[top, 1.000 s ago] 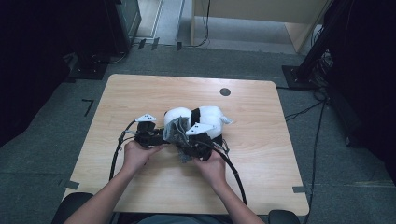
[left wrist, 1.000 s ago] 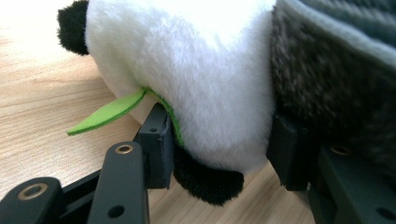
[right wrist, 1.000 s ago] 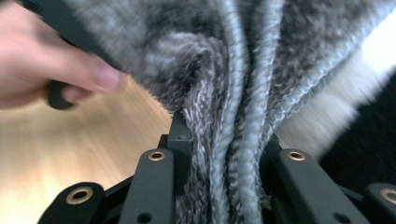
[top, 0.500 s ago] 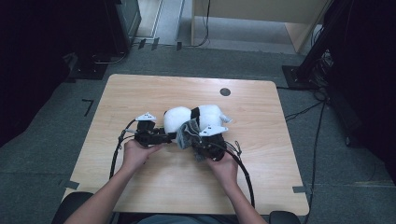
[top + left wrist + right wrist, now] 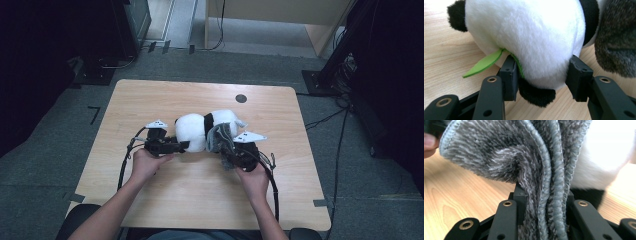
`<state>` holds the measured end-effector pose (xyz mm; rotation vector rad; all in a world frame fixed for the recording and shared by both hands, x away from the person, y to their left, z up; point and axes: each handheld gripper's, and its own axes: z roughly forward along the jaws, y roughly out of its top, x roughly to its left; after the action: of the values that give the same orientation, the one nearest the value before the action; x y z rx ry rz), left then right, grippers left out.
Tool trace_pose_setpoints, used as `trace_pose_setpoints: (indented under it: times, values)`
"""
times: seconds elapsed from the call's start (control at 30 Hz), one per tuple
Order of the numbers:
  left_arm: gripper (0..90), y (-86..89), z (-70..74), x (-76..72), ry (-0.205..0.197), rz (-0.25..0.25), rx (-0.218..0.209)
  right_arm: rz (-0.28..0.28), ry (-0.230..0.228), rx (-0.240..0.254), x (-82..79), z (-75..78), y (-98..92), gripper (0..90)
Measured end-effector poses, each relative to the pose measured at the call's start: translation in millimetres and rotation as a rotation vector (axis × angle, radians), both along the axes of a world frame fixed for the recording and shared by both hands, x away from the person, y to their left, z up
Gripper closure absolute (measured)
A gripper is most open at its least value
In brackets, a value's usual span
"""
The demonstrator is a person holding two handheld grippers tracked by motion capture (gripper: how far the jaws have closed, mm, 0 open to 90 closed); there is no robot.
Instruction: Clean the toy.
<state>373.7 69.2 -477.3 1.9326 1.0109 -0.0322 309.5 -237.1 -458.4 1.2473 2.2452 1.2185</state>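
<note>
A plump black-and-white plush panda (image 5: 200,131) lies on its side near the middle of the pale wooden desk (image 5: 165,97), a little closer to the person than to the far edge. The left claw (image 5: 184,146) comes in from the left and is clamped on the white, rounded end of the toy. In the left gripper view its two black pads (image 5: 510,75) press into the fur (image 5: 529,37) on either side, with a black paw poking out below between them and a thin green felt leaf (image 5: 482,64) sticking out beside the left pad, lying down toward the wood.

The right claw (image 5: 226,152) sits at the toy's other end, held by the person's right hand (image 5: 254,179). It is pinched narrow on a folded grey chenille cloth (image 5: 220,137). In the right gripper view the bunched folds, with their stitched edging (image 5: 554,182), rise straight out from between the jaws and fan open above them. The cloth drapes against the panda's side, touching the white fur.

The person's left hand (image 5: 147,162) grips the left tool low on the desk, and black cables (image 5: 125,165) loop from both tools back toward the near edge. A small dark round spot (image 5: 241,98) marks the desk toward its far right, well apart from the toy.
</note>
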Motion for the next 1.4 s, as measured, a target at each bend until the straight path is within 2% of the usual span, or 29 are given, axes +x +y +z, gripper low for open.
trace_pose_setpoints:
  times: [0.1, 0.3, 0.37, 0.53, 0.6, 0.73, 1.03, 1.2, 1.33, 1.4]
  values:
    - [50.2, -0.9, -0.1, -0.4, -0.001, -0.001, 0.002, -0.025, 0.011, 0.019, 1.5, -0.5, -8.3, 68.9]
    - [50.5, -0.4, -0.9, 0.5, 0.001, 0.002, -0.002, -0.098, 0.008, 0.020, 2.5, 8.2, -26.0, 69.2]
    - [50.5, -1.1, -1.2, 0.2, -0.005, 0.001, 0.001, -0.105, 0.035, 0.047, 6.3, 4.4, -31.6, 69.2]
    - [50.7, -1.8, -1.7, -0.1, -0.011, -0.002, 0.010, -0.101, 0.090, 0.062, 11.1, -7.7, -33.6, 69.0]
    - [50.7, -1.5, -2.1, 0.3, -0.010, 0.001, 0.008, -0.108, 0.115, 0.050, 12.6, -11.6, -35.7, 69.0]
    - [50.8, -0.2, -2.8, 1.7, -0.009, 0.005, 0.009, -0.127, 0.178, -0.008, 18.3, -22.3, -38.6, 69.0]
    - [50.8, 0.9, -3.0, 2.1, -0.005, 0.005, 0.009, -0.142, 0.264, -0.037, 25.2, -29.7, -45.5, 68.9]
    - [50.9, 1.1, -3.2, 2.1, -0.006, 0.005, 0.010, -0.189, 0.254, -0.031, 24.1, -22.7, -58.3, 69.0]
    - [51.0, 1.1, -3.3, 2.0, -0.007, 0.006, 0.010, -0.238, 0.209, 0.028, 22.0, -12.0, -72.8, 69.1]
    - [51.1, 1.0, -3.3, 2.1, -0.007, 0.005, 0.009, -0.245, 0.185, 0.049, 20.5, -5.8, -76.2, 69.1]
